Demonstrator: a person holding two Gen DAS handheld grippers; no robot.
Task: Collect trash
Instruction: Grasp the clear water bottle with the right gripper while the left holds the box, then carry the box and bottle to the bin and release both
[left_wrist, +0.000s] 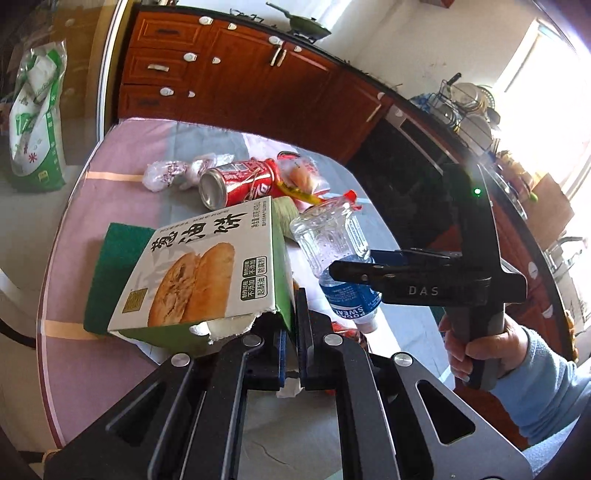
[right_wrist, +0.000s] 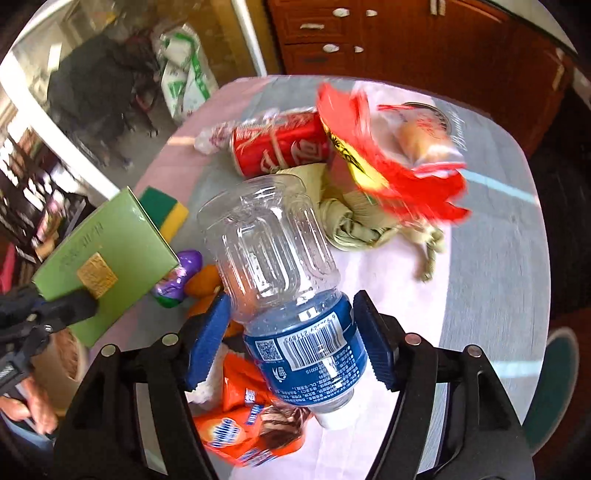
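Observation:
My left gripper (left_wrist: 295, 317) is shut on the torn corner of a green pastry box (left_wrist: 195, 273) and holds it tilted above the table. In the right wrist view the box (right_wrist: 110, 251) shows its green back at the left. A clear plastic bottle (right_wrist: 273, 251) with a blue label sits between the blue pads (right_wrist: 207, 339) of my right gripper (right_wrist: 291, 314). The pads press on the label. The bottle (left_wrist: 328, 236) is tilted, white cap down and base up. From the left wrist view, the right gripper (left_wrist: 351, 273) reaches in from the right.
On the round table (left_wrist: 110, 177) lie a red cola can (left_wrist: 240, 182), a white plastic bag (left_wrist: 166, 175), a red snack bag (right_wrist: 388, 166), a crumpled olive bag (right_wrist: 354, 218), an orange wrapper (right_wrist: 240, 424), a purple wrapper (right_wrist: 181, 277) and a green sponge (left_wrist: 114, 258). Wooden cabinets stand behind.

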